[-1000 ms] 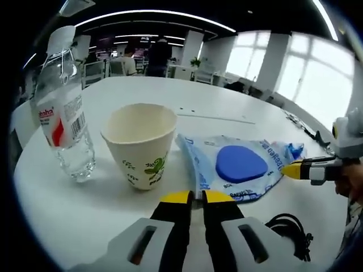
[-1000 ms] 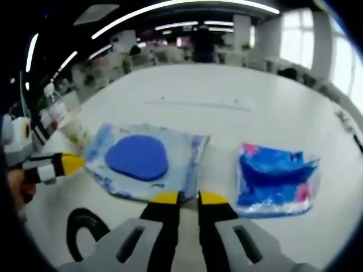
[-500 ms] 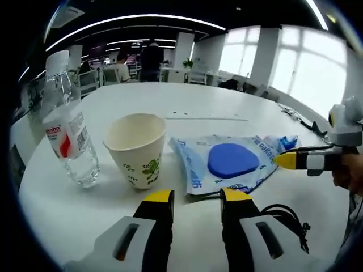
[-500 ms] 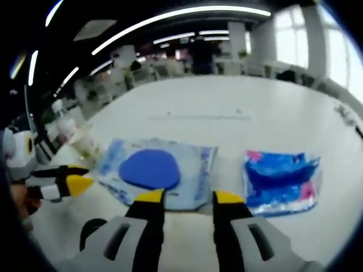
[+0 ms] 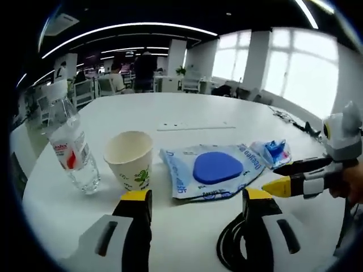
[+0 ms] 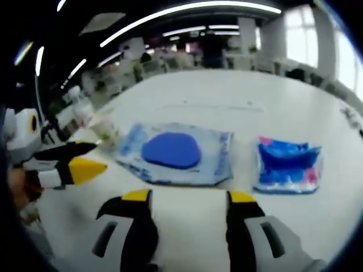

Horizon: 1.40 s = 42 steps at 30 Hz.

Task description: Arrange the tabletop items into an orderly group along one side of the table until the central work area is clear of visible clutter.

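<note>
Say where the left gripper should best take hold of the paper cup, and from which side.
Probably around the paper cup at mid-wall, coming in level from the near side. It stands upright and open-topped, its wall tapering downward, with bare table between it and the water bottle on one flank and the flat blue pouch on the other. The left gripper is already open wide.

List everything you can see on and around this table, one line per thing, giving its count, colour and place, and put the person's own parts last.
Water bottle: one, clear with red-and-white label, far left, upright.
Paper cup: one, cream with green print, right of the bottle, upright.
Flat packet: one, pale blue with a dark blue patch, right of the cup.
Small packet: one, blue and pink, right of the flat packet.
Cable: one, black, coiled at the near edge.
Table: one, white.
Left claw: yellow-tipped, open.
Right claw: yellow-tipped, open.
Hand: one, at the right edge, holding the right claw.
</note>
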### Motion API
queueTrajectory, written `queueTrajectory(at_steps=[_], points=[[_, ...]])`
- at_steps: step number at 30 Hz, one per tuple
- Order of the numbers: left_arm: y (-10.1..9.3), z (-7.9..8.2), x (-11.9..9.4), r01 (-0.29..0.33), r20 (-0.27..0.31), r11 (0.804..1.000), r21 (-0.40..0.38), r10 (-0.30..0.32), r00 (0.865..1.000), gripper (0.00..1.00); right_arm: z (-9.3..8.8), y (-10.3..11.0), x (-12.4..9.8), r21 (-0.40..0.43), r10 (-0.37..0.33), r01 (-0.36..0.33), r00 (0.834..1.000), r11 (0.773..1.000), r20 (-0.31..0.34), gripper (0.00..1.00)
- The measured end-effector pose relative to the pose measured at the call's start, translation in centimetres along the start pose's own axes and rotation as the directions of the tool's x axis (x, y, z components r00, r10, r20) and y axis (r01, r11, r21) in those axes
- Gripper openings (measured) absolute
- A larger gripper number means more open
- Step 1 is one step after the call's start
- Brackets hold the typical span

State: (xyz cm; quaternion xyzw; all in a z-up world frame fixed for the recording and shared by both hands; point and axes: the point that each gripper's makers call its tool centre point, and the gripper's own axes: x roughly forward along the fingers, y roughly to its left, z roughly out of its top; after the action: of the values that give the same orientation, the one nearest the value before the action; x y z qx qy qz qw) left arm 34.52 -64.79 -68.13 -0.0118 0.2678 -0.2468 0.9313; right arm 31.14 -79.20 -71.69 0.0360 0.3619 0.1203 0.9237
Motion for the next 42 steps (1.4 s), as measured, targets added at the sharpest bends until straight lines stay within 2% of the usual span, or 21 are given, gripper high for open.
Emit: queueTrajectory(at_steps=[7, 10, 16, 24, 35, 42], points=[[-0.8, 1.3, -1.7, 0.026, 0.036, 1.000, 0.018, -0.027, 0.999, 0.80, -1.7, 2.6, -0.8, -0.022, 0.061, -0.062, 0.997, 0.998, -0.046, 0.48], [-0.9, 1.4, -2.2, 0.028, 0.032, 0.999, 0.028, -0.029, 0.999, 0.81, -2.2, 3.5, -1.0, -0.037, 0.077, -0.080, 0.995, 0.996, -0.061, 0.48], [-1.2, 1.6, -3.9, 0.024, 0.039, 1.000, 0.019, -0.025, 0.999, 0.84, -2.9, 4.4, -1.1, -0.058, 0.096, -0.101, 0.991, 0.993, -0.089, 0.46], [-2.2, 1.6, -4.7, 0.064, 0.029, 0.996, 0.055, -0.066, 0.997, 1.00, -3.8, 5.2, -1.2, -0.062, 0.119, -0.128, 0.985, 0.990, -0.126, 0.43], [-2.5, 1.4, -5.9, 0.090, 0.014, 0.993, 0.077, -0.092, 0.996, 1.00, -4.5, 4.7, -0.8, -0.066, 0.101, -0.113, 0.982, 0.991, -0.158, 0.37], [-2.2, 1.3, -6.4, 0.094, 0.007, 0.991, 0.091, -0.095, 0.995, 1.00, -5.0, 4.1, -0.6, -0.071, 0.070, -0.084, 0.981, 0.994, -0.181, 0.27]])
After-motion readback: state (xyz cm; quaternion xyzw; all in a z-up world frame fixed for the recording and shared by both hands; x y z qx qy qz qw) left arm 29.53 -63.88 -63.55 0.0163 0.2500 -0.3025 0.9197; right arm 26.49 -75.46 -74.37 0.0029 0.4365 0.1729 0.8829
